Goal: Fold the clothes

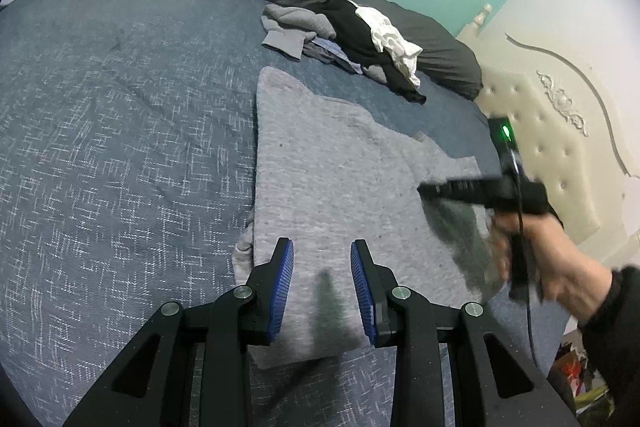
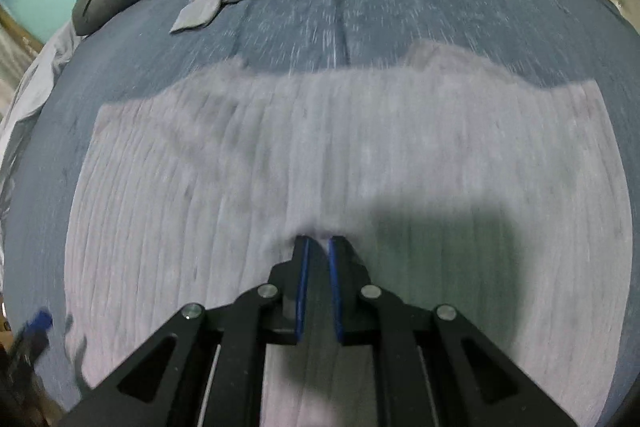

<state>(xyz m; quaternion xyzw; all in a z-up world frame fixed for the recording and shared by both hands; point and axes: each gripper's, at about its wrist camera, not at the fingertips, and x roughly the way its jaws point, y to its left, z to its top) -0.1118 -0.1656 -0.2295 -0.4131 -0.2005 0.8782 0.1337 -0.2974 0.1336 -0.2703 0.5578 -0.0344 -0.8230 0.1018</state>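
Grey garment [image 1: 332, 187] is lying spread on the bed [image 1: 120, 147], partly folded. Your left tongs [image 1: 322, 259] are hovering released above its near end; your right tongs [image 2: 318, 247] are pinching its cloth, likely carrying a fold that needs laying flat.

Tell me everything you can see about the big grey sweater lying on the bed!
The grey sweater is a soft, fuzzy-looking knit, light grey all over. It lies spread flat on the blue bedspread, partly folded, with one straight edge and a sleeve showing. The left gripper hovers open above its near end. The right gripper is nearly closed, pinching a small ridge of its fabric. Shadows from the tools fall across it.
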